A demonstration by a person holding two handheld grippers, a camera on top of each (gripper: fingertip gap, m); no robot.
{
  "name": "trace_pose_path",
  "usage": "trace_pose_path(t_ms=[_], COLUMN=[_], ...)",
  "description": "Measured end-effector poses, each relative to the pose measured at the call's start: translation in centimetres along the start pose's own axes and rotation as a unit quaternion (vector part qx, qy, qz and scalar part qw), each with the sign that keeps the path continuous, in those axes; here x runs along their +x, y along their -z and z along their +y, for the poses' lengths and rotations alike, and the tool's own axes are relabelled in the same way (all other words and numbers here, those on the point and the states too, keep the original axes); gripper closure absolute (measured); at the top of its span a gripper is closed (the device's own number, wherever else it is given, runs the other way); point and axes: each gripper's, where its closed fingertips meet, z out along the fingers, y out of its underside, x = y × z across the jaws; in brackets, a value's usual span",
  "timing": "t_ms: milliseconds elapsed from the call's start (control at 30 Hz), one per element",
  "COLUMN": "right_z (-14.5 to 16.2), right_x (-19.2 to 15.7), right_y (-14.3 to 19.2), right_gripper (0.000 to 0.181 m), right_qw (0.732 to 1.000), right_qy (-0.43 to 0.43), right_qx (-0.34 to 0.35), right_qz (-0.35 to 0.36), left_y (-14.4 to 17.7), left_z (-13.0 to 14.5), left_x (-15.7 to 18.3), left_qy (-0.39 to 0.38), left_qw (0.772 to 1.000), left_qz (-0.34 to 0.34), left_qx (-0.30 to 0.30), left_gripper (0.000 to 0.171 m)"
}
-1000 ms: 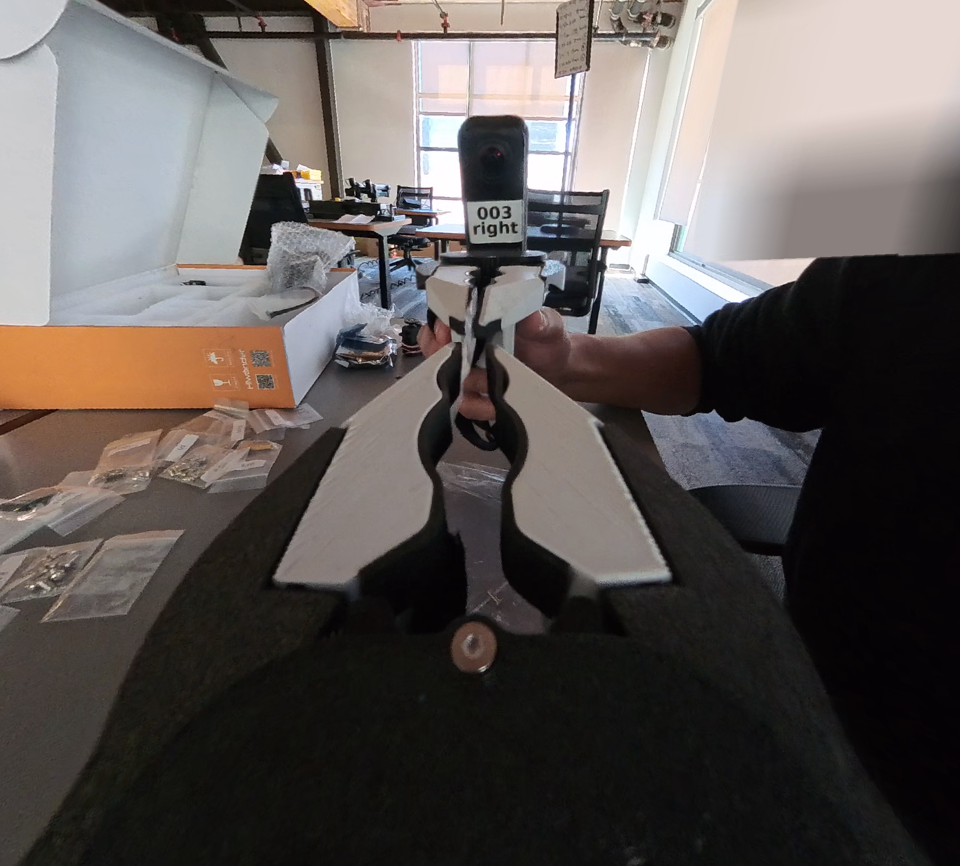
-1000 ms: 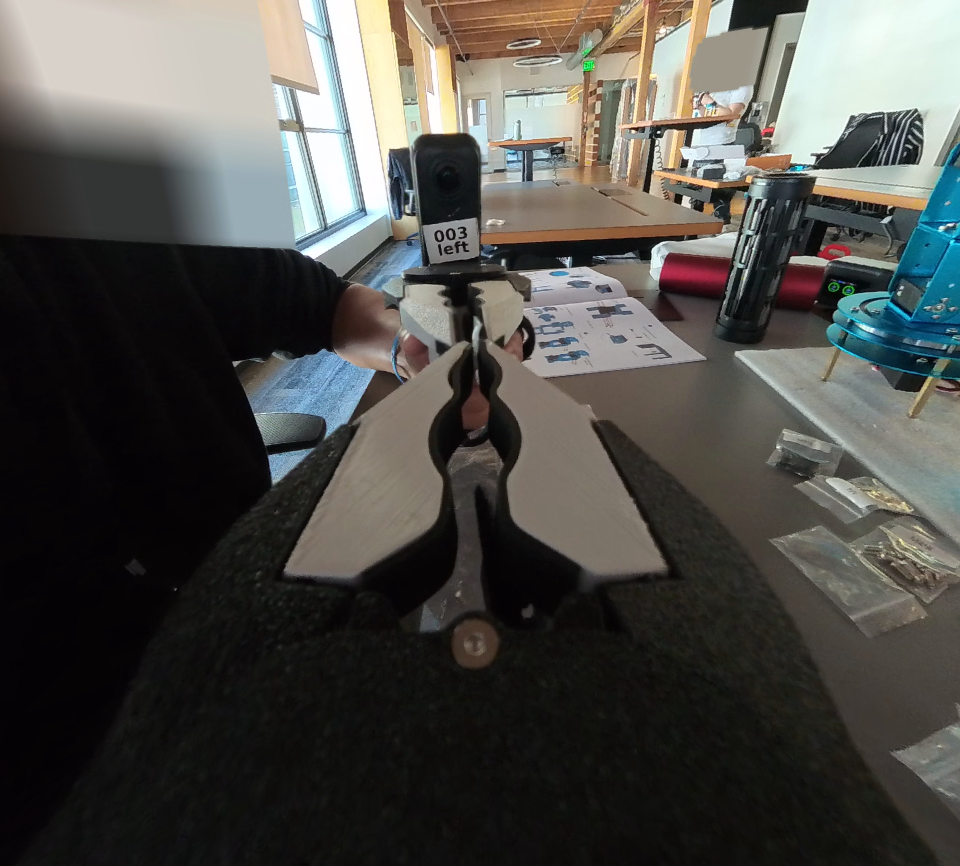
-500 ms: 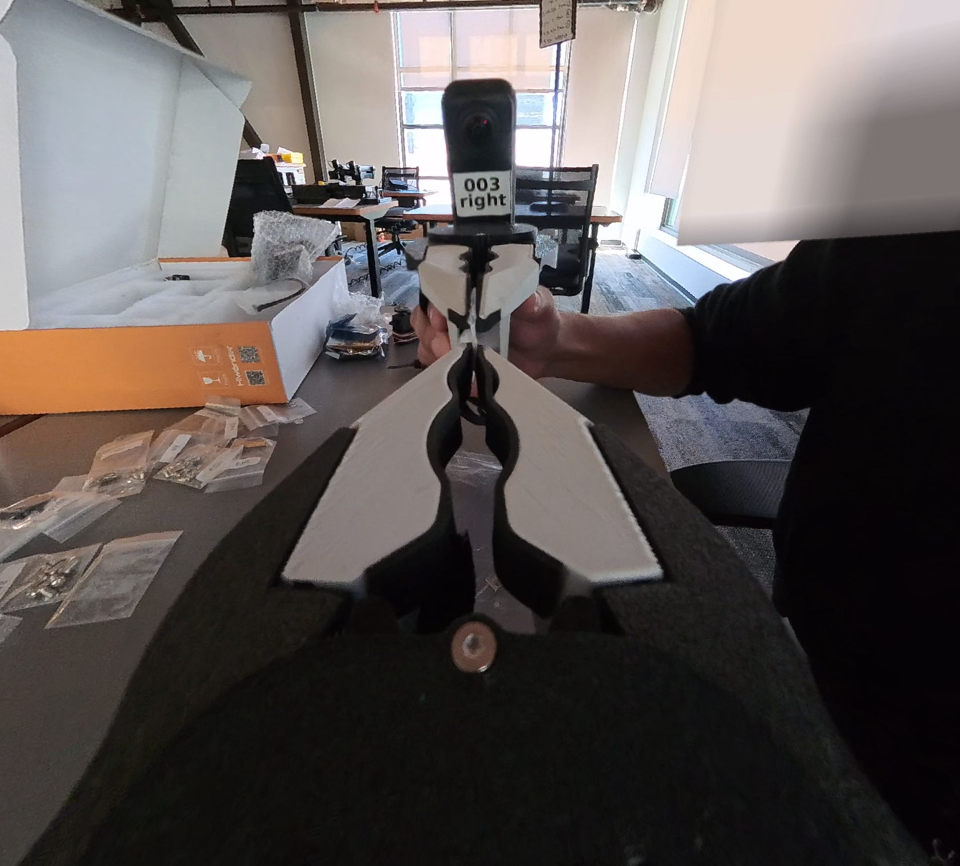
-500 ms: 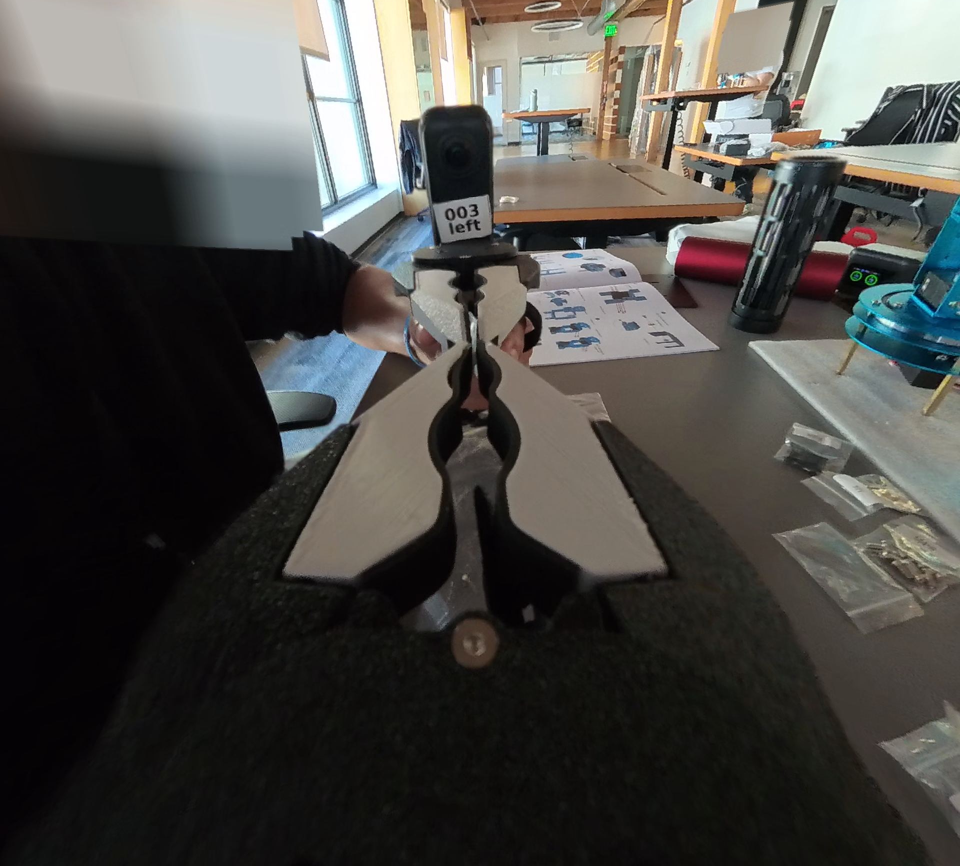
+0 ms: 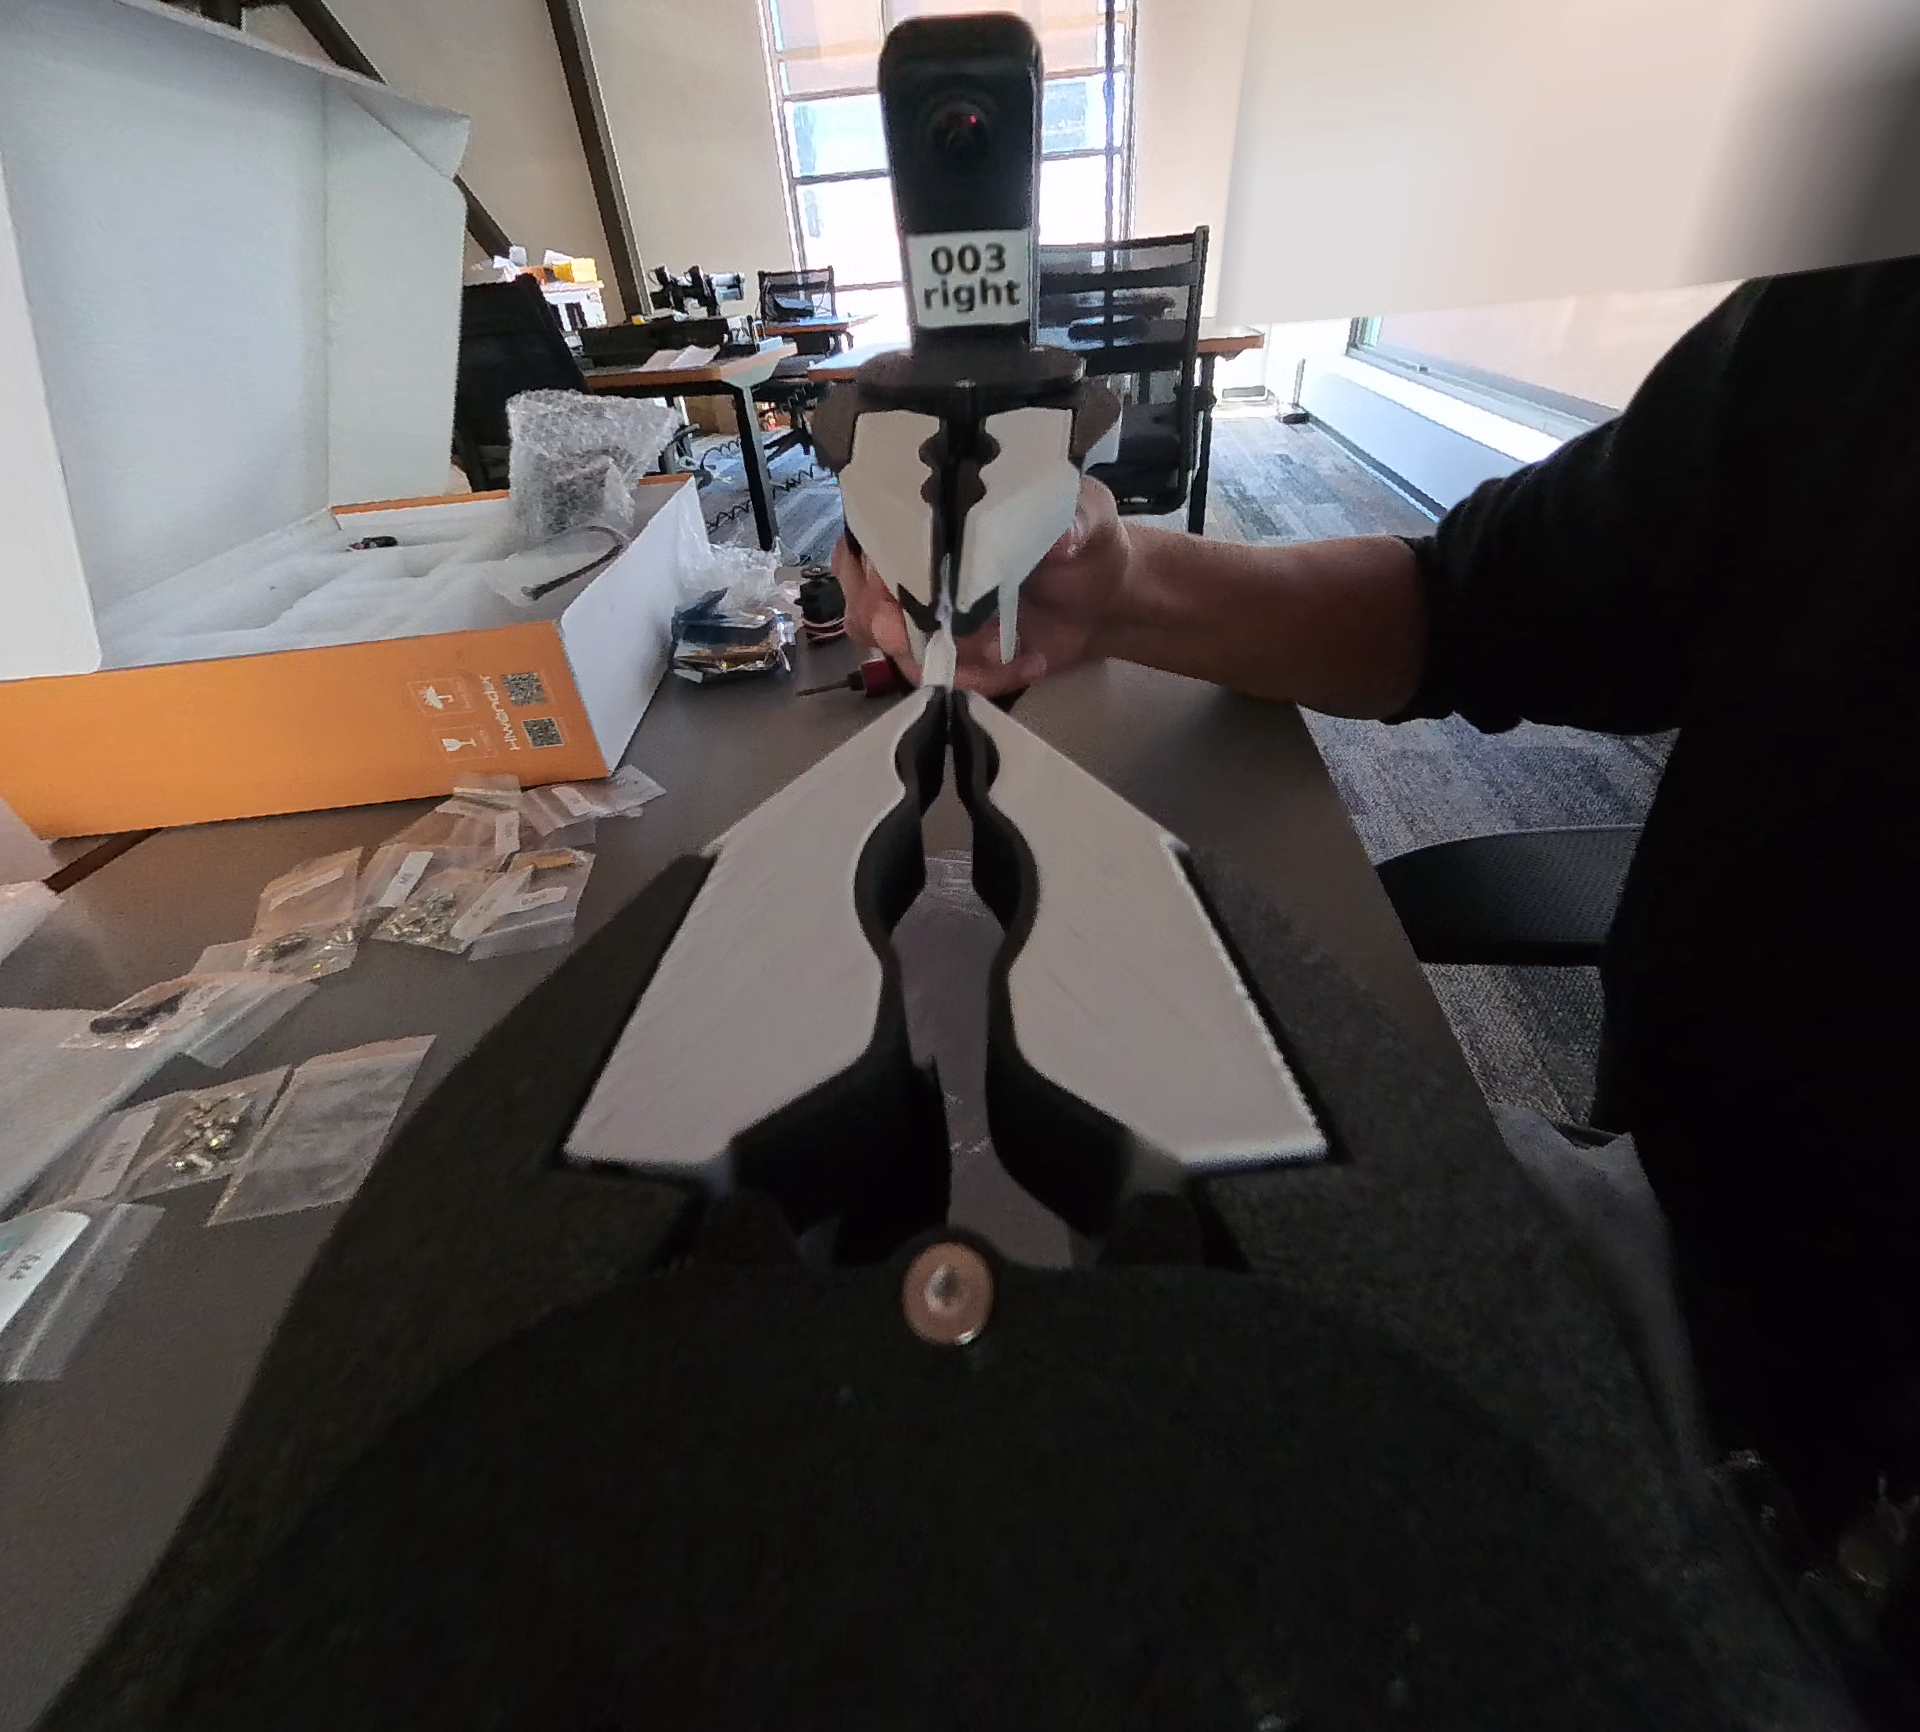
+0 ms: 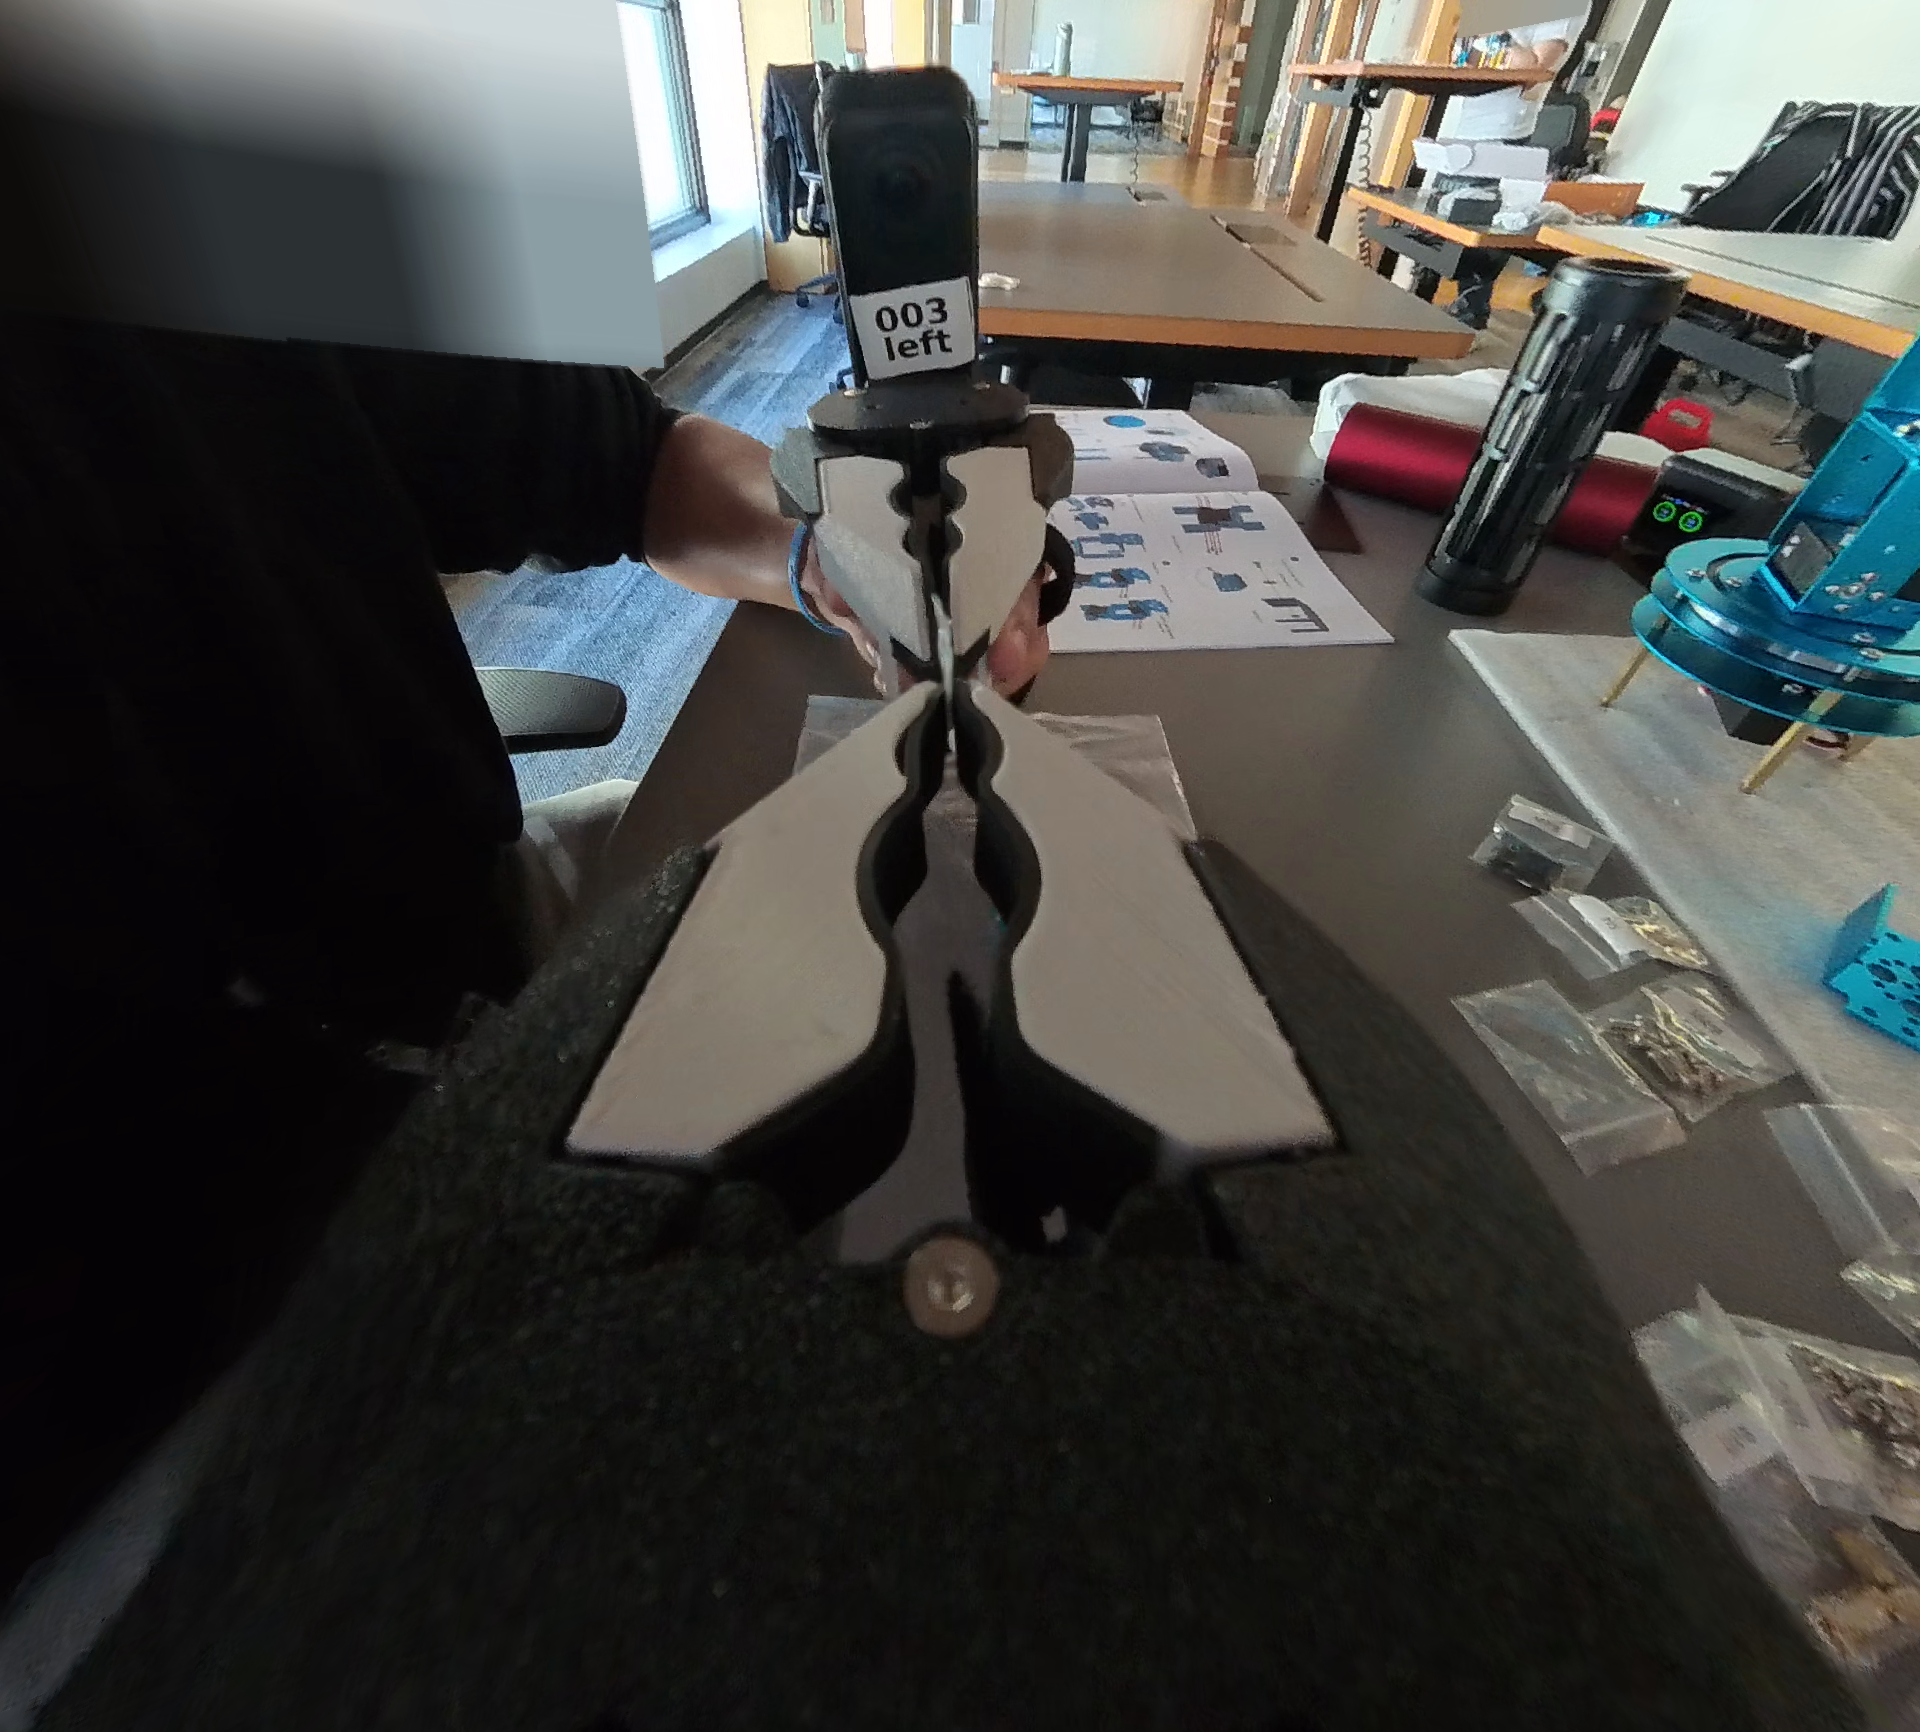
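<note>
My two grippers meet tip to tip above the dark table [image 5: 1195, 747]. In the left wrist view my left gripper [image 5: 943, 701] is shut, its white fingers [image 5: 790, 934] closed to a point. The right gripper [image 5: 940, 633] faces it, held by a hand [image 5: 1049, 602], and is also shut. A thin clear plastic bag [image 5: 941, 659], seen edge-on, runs between both sets of tips. In the right wrist view my right gripper [image 6: 948, 697] is shut on the same strip [image 6: 945, 643], opposite the left gripper [image 6: 940, 633].
An open orange-and-white box [image 5: 312, 726] and several small hardware bags [image 5: 416, 903] lie left. A booklet [image 6: 1195, 560], black cylinder [image 6: 1538, 435], red roll [image 6: 1403, 467], blue robot base [image 6: 1787, 602] and more bags [image 6: 1621, 1048] lie on the other side. A clear bag [image 6: 1101, 747] lies under the tips. The tips of both grippers are at nearly the same place.
The two grippers have closed the distance and now meet tip to tip. Both views have tilted down a little toward the table. Both stay shut.
</note>
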Motion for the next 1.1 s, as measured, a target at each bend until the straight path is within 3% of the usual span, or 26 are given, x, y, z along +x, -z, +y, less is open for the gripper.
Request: trace_pose_path(t_ms=[200,300,433,567,633,700,867,933,1033,1100], right_z=[1.5,2.5,2.6,4.2,4.1,3.8,3.9,4.2,4.3,4.4], right_x=[1.4,5.1,5.9,4.4,3.9,3.6,3.4,3.3,3.3,3.3], right_y=[1.0,4.6,10.8,14.2,15.6,16.4,17.3,17.2,17.3,17.3], right_gripper=[0.180,0.166,0.153,0.159,0.164,0.171,0.169,0.168,0.169,0.169], right_qw=[0.998,0.983,0.955,0.931,0.921,0.913,0.910,0.911,0.909,0.909], right_qy=[-0.036,-0.054,-0.119,-0.110,-0.100,-0.110,-0.129,-0.131,-0.113,-0.108], right_qx=[-0.054,-0.090,-0.046,0.021,0.068,0.115,0.126,0.118,0.106,0.098], right_qz=[0.025,0.150,0.268,0.346,0.371,0.375,0.373,0.374,0.388,0.392], left_y=[-0.5,-0.6,-3.1,-7.3,-9.7,-11.8,-15.7,-15.8,-14.6,-13.5], left_z=[0.6,-0.6,0.5,4.5,6.1,7.5,10.8,12.0,12.9,14.1], left_x=[-1.1,-5.5,-11.1,-16.7,-19.6,-22.8,-28.2,-30.1,-32.5,-32.7], left_qy=[0.071,0.130,0.211,0.217,0.238,0.253,0.359,0.392,0.371,0.333], left_qw=[0.997,0.989,0.966,0.948,0.939,0.932,0.896,0.879,0.879,0.881], left_qz=[0.005,-0.044,-0.046,-0.079,-0.095,-0.112,-0.123,-0.147,-0.181,-0.189], left_qx=[-0.028,-0.047,-0.142,-0.219,-0.229,-0.232,-0.229,-0.229,-0.238,-0.276], left_gripper=[0.171,0.171,0.171,0.171,0.171,0.171,0.171,0.171,0.168,0.146])
